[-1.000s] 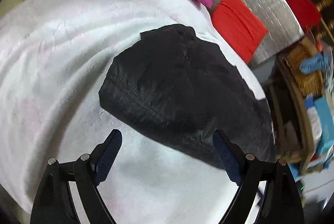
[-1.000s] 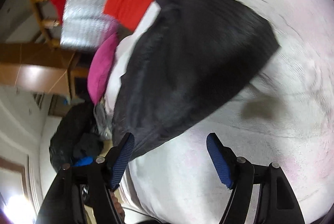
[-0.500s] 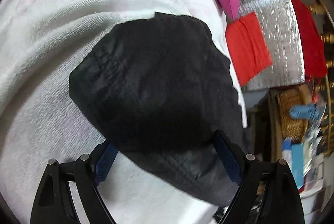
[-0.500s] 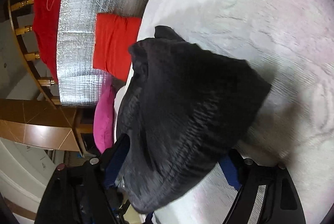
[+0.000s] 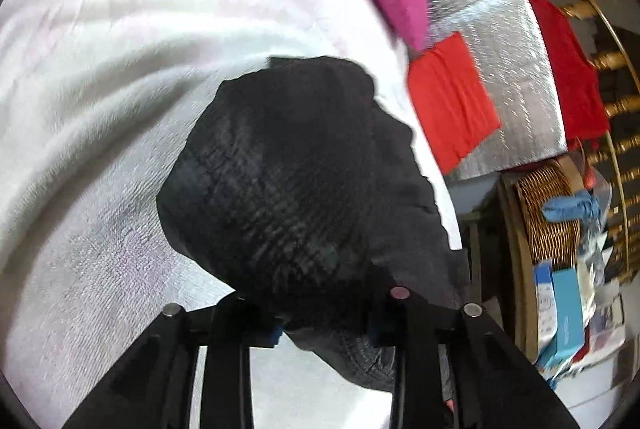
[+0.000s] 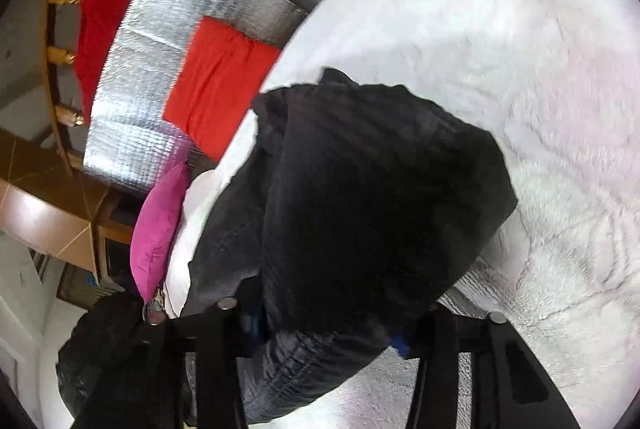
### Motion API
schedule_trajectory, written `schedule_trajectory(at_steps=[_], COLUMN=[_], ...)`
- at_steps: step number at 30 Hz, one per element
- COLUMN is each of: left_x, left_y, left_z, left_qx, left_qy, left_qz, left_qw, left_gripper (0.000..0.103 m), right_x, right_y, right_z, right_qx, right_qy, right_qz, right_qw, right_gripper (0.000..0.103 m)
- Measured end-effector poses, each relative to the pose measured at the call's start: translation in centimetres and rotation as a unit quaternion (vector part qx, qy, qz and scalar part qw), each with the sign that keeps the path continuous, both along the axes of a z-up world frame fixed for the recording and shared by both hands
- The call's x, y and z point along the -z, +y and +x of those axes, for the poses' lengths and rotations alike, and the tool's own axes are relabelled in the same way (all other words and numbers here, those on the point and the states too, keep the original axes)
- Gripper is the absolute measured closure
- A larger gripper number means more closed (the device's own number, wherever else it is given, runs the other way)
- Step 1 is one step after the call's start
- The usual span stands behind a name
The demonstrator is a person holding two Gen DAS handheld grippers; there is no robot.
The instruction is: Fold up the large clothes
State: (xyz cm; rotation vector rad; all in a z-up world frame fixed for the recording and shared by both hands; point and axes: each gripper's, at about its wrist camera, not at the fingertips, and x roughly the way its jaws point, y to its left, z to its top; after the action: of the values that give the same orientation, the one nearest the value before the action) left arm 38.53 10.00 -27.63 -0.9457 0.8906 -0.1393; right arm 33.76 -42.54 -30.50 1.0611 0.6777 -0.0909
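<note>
**Both jaws closing on the black garment**

In my left view, the black garment [image 5: 296,185] lies bunched on the white towel-like cover [image 5: 100,89], filling the centre and running down to 6 o'clock, where its near edge sits between my left gripper [image 5: 324,329] jaws. Those jaws are closing, and the cloth hides the pads, so I cannot tell whether they press yet. In my right view, the same garment [image 6: 368,213] drapes from the centre toward 7 o'clock, its folded edge between my right gripper [image 6: 328,341] jaws, which are also closing. A pink cushion [image 6: 158,229] lies at 9 o'clock, a red cloth [image 6: 218,89] on silver foil sheeting [image 6: 148,77] at 10 o'clock.
</note>
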Motion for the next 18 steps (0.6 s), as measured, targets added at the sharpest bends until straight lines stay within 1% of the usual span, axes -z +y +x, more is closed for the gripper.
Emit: schedule_trajectory(at_steps=[3,6,9,11,12,13,14,15,17,18], left_x=[-1.3,-1.7,-1.4,-0.5,0.5,1.1,1.7,2.1,1.7,1.0], left_y=[-0.5,-0.8,-0.7,-0.8,-0.9,-1.0,-0.7,-0.3,0.4,0.8], left_z=[-1.5,-3.1,-4.5,-5.0,-4.8,-4.6,-4.5,-4.3,-4.3,-4.7], left_qx=[0.008,0.016,0.018,0.015,0.021,0.027,0.028,0.031,0.038,0.038], left_qy=[-0.010,-0.009,0.002,0.023,0.047,0.065,0.082,0.098,0.105,0.105], left_qz=[0.009,0.019,0.023,0.035,0.037,0.036,0.031,0.027,0.023,0.035], left_qw=[0.9999,0.9997,0.9996,0.9990,0.9980,0.9969,0.9957,0.9943,0.9934,0.9931], left_gripper=[0.077,0.077,0.077,0.070,0.064,0.055,0.049,0.040,0.039,0.039], right_x=[-2.0,-3.0,-3.3,-2.9,-2.2,-1.5,-0.9,-0.2,0.3,0.1], right_y=[0.6,0.4,0.6,0.7,0.7,0.5,0.4,0.0,-0.6,-1.0], right_z=[-0.3,-1.7,-4.0,-4.7,-4.8,-4.6,-4.6,-4.4,-4.6,-4.9], right_qx=[-0.009,-0.021,-0.037,-0.051,-0.062,-0.071,-0.074,-0.080,-0.087,-0.092], right_qy=[-0.018,-0.027,-0.022,-0.007,0.007,0.021,0.033,0.046,0.055,0.055], right_qz=[-0.037,-0.036,-0.034,-0.030,-0.023,-0.014,-0.005,0.013,0.037,0.040], right_qw=[0.999,0.999,0.999,0.998,0.998,0.997,0.997,0.996,0.994,0.993], right_gripper=[0.062,0.062,0.062,0.062,0.060,0.055,0.051,0.045,0.043,0.043])
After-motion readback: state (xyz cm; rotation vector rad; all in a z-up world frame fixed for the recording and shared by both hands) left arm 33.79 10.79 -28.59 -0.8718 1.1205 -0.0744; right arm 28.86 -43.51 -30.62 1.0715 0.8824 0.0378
